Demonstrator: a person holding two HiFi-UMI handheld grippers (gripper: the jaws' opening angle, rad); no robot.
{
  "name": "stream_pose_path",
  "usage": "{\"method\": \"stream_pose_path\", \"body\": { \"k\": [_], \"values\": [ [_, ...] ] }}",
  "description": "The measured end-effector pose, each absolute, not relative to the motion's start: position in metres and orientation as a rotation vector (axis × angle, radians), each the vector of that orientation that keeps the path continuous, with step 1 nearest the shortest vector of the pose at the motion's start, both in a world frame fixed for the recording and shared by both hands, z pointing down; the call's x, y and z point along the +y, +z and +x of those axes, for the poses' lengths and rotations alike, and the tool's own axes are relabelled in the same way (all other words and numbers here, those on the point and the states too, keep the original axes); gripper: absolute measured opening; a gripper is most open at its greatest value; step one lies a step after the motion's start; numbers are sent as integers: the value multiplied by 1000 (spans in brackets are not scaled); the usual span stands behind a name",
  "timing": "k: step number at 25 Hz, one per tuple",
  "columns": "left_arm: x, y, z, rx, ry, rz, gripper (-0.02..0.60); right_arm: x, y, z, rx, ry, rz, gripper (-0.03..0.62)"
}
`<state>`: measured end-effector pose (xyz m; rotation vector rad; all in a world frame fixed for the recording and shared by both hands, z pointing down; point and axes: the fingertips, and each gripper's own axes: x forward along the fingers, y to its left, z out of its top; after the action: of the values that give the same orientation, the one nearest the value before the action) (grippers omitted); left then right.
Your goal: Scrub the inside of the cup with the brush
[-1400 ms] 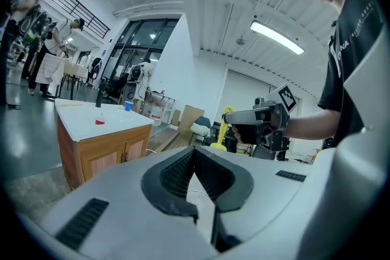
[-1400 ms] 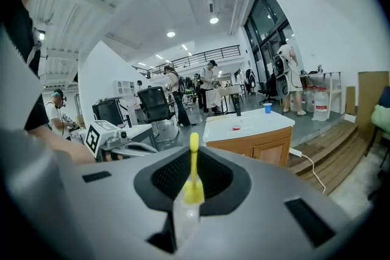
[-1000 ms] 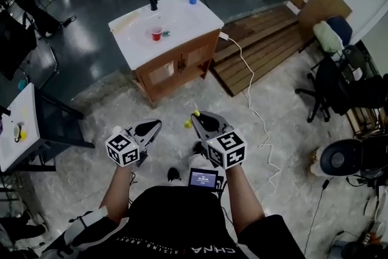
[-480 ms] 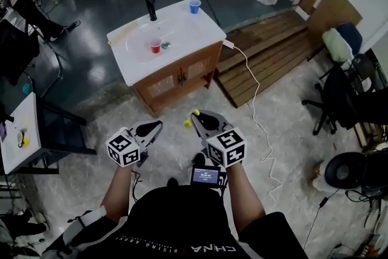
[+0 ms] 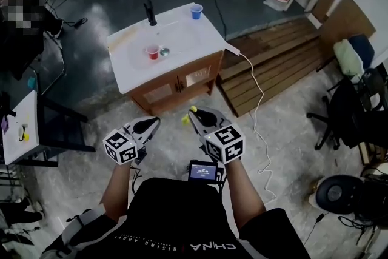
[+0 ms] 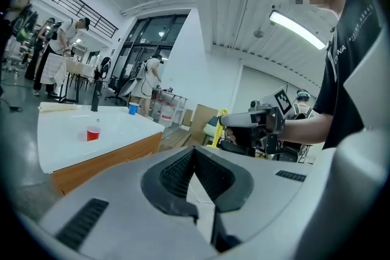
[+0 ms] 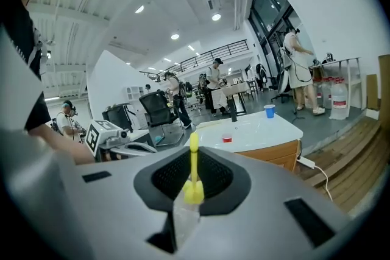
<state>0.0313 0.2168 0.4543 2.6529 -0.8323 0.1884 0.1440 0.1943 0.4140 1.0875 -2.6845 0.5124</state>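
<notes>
The small red plastic cup stands upright in the shallow basin of the white-topped wooden vanity cabinet. It is just beside the round drain and well apart from both of my grippers.

The slim yellow plastic brush is clamped in my right gripper, whose jaws are closed on its stem. The stem runs upright between the pads and projects past the tips (in the head view only its yellow ends show).

My left gripper is closed with nothing between its jaws, and the two pads meet at a point. I hold both grippers side by side over the pale floor in front of the cabinet, pointing toward it.

A blue plastic cup stands at the far corner of the top, near a black tap. A white cable trails across the floor on the right.
</notes>
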Motion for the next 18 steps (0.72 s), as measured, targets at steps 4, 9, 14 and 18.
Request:
{"method": "stream_pose_path", "body": {
  "k": [4, 9, 14, 18],
  "values": [
    [207, 459, 38, -862, 197, 2636, 5, 181, 421, 149, -2699, 531, 1049, 40],
    [195, 461, 39, -897, 198, 2613, 5, 167, 429, 152, -2700, 559, 1019, 40],
    [174, 470, 33, -907, 196, 2591, 5, 147, 438, 150, -2691, 584, 1012, 40],
    [141, 473, 29, -896, 168, 2592, 5, 121, 441, 146, -2672, 595, 1023, 40]
  ]
}}
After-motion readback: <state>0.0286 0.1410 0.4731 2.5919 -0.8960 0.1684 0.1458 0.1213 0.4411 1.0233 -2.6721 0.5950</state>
